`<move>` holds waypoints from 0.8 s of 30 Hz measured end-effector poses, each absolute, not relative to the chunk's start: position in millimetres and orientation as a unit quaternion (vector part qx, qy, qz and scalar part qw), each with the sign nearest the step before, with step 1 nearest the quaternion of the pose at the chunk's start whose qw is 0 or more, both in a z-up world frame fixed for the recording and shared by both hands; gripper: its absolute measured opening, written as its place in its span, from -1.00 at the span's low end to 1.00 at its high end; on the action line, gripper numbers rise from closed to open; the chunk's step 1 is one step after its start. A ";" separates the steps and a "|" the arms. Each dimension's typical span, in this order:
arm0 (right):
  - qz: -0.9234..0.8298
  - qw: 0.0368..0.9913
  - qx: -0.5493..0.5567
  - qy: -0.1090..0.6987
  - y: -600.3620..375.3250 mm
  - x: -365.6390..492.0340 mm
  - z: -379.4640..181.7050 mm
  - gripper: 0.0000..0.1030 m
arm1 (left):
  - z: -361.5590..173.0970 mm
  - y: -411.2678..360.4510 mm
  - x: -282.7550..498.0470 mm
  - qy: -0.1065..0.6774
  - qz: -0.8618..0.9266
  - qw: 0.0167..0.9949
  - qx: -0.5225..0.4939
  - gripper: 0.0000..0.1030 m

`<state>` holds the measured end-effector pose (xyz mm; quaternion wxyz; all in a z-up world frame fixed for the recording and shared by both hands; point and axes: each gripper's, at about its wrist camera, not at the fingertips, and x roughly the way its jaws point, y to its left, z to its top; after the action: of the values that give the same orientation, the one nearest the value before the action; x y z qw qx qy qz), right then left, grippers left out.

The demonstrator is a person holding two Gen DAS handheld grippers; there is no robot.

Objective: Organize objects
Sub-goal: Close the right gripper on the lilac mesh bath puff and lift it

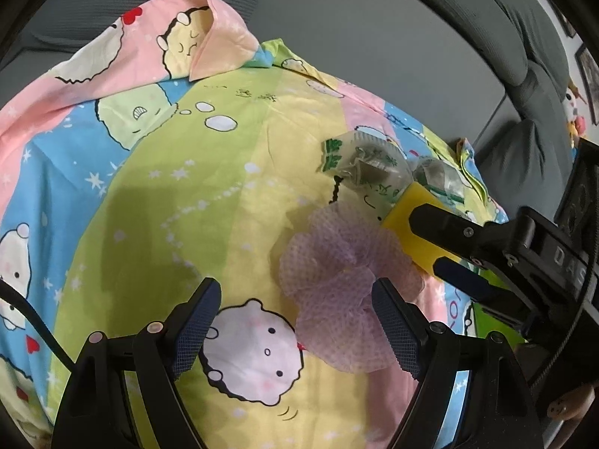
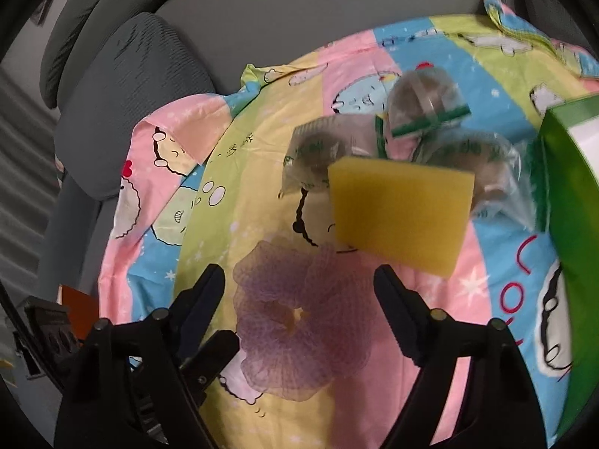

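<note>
Two grippers over the cartoon-print sheet that covers the grey sofa. My left gripper stands wide, nothing between its fingers; the right-hand pad sits at the edge of the purple mesh puff, and whether it touches I cannot tell. The puff lies flat on the sheet.

My right gripper is also spread, no pad pressing on anything. From its own camera the yellow sponge is just past the fingertips, tilted. From the left wrist camera the same sponge lies against one right finger; contact with the other finger is not clear.

Beyond the sponge: clear packets with green print, bunched together on the sheet. Green box at the right edge of the right wrist view, beside the packets.
</note>
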<state>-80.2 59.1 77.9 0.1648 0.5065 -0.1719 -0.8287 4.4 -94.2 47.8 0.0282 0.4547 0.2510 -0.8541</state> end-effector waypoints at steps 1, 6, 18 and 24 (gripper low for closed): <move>-0.828 0.161 0.508 -0.174 60.6 -80.4 77.2 0.56 | 48.1 -93.0 4.9 0.249 -0.855 0.027 0.455 0.62; -0.836 0.141 0.503 -0.171 68.1 -78.2 77.8 0.56 | 49.8 -91.9 5.7 0.247 -0.856 0.027 0.453 0.62; -0.832 0.148 0.504 -0.178 72.3 -77.4 75.5 0.56 | 51.6 -90.6 8.3 0.250 -0.858 0.024 0.449 0.62; -0.827 0.149 0.507 -0.190 71.1 -76.3 74.3 0.57 | 50.9 -91.5 8.8 0.257 -0.855 0.021 0.450 0.62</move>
<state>-76.3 71.1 74.3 0.1495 0.5068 -0.1901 -0.8274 8.8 -91.5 50.9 0.0212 0.4500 0.2573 -0.8549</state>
